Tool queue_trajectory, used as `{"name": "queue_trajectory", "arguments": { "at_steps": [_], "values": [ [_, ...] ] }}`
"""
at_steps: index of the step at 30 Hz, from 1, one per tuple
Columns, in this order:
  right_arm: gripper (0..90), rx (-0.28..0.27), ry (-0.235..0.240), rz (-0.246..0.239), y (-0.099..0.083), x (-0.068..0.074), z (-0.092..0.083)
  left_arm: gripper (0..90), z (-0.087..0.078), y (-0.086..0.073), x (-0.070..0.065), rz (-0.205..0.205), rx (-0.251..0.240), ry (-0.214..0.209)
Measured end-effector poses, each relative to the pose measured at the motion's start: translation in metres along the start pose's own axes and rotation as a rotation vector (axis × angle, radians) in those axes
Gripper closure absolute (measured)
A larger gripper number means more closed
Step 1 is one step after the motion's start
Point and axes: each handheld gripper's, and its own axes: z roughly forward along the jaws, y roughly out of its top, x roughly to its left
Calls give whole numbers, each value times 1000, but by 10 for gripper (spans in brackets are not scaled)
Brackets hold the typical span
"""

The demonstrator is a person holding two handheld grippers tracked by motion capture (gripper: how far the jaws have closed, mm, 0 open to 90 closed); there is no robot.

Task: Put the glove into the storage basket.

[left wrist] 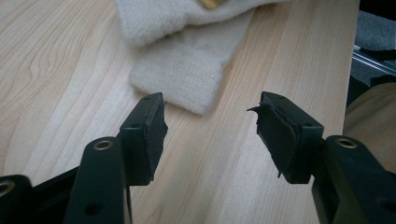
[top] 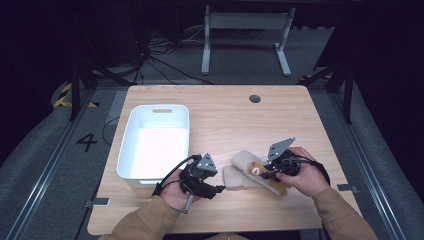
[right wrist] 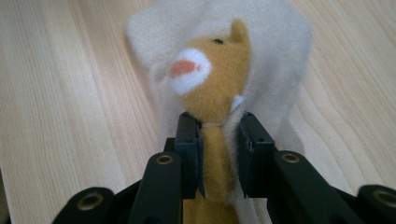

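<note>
A cream fuzzy sock (top: 239, 176) lies flat on the wooden table (top: 230, 120) near its front edge, and a second cream piece (right wrist: 275, 42) overlaps it. On top sits a tan plush animal face (right wrist: 210, 79) with a white muzzle and an orange nose. My right gripper (right wrist: 219, 149) is shut on the tan strip just below that face, with some cream fabric pinched in too; the same gripper (top: 264, 174) rests low over the socks. My left gripper (left wrist: 210, 126) stands open with nothing between its jaws, a short way from the ribbed cuff (left wrist: 182, 74). This left gripper (top: 216, 190) lies left of the socks.
A white plastic bin (top: 162, 107) stands on the left half of the table, just behind my left hand. A round cable hole (top: 254, 98) sits at the far edge. Beyond the table are a white table frame (top: 245, 30) and floor cables.
</note>
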Motion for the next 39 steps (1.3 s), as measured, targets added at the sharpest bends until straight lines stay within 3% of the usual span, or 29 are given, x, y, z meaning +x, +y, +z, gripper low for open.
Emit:
{"name": "queue_trajectory", "arguments": {
  "at_steps": [8,12,16,21,29,32,39],
  "values": [
    [691,16,12,-11,-7,2,11,425,2,0,-1,2,7,-1],
    [540,-11,-13,-9,-10,4,13,424,5,2,-1,2,10,-3],
    [468,-57,-29,25,-15,7,10,422,8,4,-2,4,15,2],
    [445,-72,-52,91,-24,9,4,436,15,8,2,-52,39,21],
    [460,-85,-78,166,-45,11,-5,435,26,16,-2,-39,40,19],
    [468,-83,-86,177,-51,12,-7,439,30,18,-4,-45,40,38],
    [477,-84,-89,200,-61,13,-8,436,35,24,-2,-57,24,32]
  ]
}}
